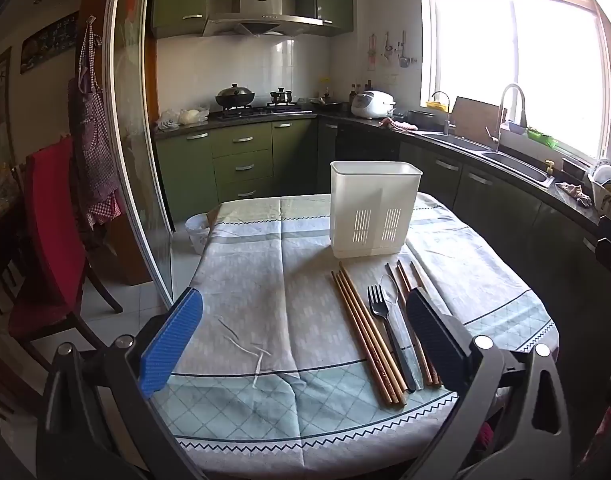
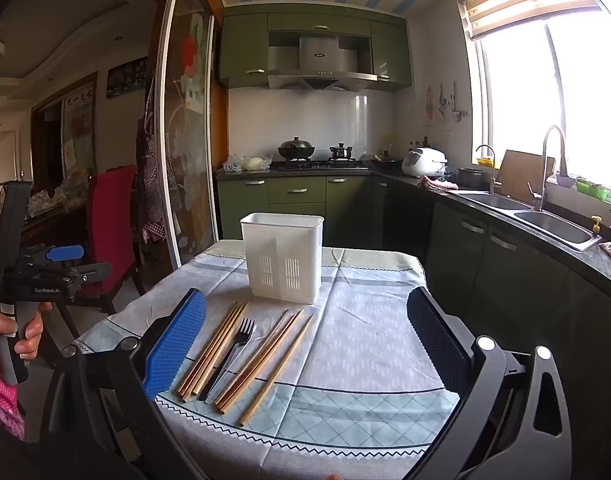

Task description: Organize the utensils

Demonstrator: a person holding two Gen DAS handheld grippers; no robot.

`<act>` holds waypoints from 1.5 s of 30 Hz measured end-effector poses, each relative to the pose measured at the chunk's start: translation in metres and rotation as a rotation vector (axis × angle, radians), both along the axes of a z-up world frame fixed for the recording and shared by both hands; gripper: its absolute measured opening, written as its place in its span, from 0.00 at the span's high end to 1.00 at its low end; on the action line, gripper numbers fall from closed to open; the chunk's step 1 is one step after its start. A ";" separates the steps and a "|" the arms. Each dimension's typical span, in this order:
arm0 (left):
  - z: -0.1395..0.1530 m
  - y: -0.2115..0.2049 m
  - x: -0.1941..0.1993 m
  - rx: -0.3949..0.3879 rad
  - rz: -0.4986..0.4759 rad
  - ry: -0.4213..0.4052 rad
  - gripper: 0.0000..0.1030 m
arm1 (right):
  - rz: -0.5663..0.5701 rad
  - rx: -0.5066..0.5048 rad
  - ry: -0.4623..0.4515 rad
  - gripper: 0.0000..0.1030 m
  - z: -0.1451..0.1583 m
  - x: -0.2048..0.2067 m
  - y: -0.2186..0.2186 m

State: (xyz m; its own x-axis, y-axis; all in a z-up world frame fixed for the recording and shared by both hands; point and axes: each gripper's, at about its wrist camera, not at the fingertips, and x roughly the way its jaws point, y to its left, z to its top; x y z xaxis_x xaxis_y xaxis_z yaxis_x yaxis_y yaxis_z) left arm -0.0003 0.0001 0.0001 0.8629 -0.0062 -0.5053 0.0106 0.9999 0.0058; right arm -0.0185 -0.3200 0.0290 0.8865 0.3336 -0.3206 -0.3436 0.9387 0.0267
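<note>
My left gripper (image 1: 303,336) and right gripper (image 2: 307,338) hover spread wide and empty over the tablecloth (image 2: 365,344), where seven chopsticks (image 2: 211,346), one black fork (image 2: 231,354) and one clear spoon (image 1: 397,320) lie parallel, long axes pointing toward the white utensil holder (image 2: 283,258) just beyond.
</note>
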 end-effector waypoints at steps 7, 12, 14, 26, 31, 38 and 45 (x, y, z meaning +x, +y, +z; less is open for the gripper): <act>-0.003 0.001 0.001 -0.005 0.005 0.013 0.06 | 0.000 -0.005 -0.001 0.04 0.000 -0.001 0.001; -0.002 0.001 0.001 -0.011 0.006 0.013 0.06 | 0.002 -0.011 0.003 0.04 0.000 0.000 0.001; -0.001 0.001 0.000 -0.011 0.007 0.012 0.06 | 0.002 -0.010 0.004 0.04 0.001 0.000 0.000; -0.005 0.002 0.002 -0.017 0.004 0.021 0.06 | -0.003 -0.009 0.003 0.04 -0.008 0.001 0.006; -0.007 0.001 0.002 -0.019 0.005 0.025 0.06 | -0.003 -0.009 0.004 0.04 -0.008 0.002 0.006; -0.009 0.003 0.002 -0.027 0.009 0.029 0.06 | -0.004 -0.013 0.011 0.04 -0.008 0.004 0.000; -0.008 0.004 0.002 -0.027 0.006 0.029 0.06 | -0.004 -0.014 0.011 0.04 -0.009 0.005 0.000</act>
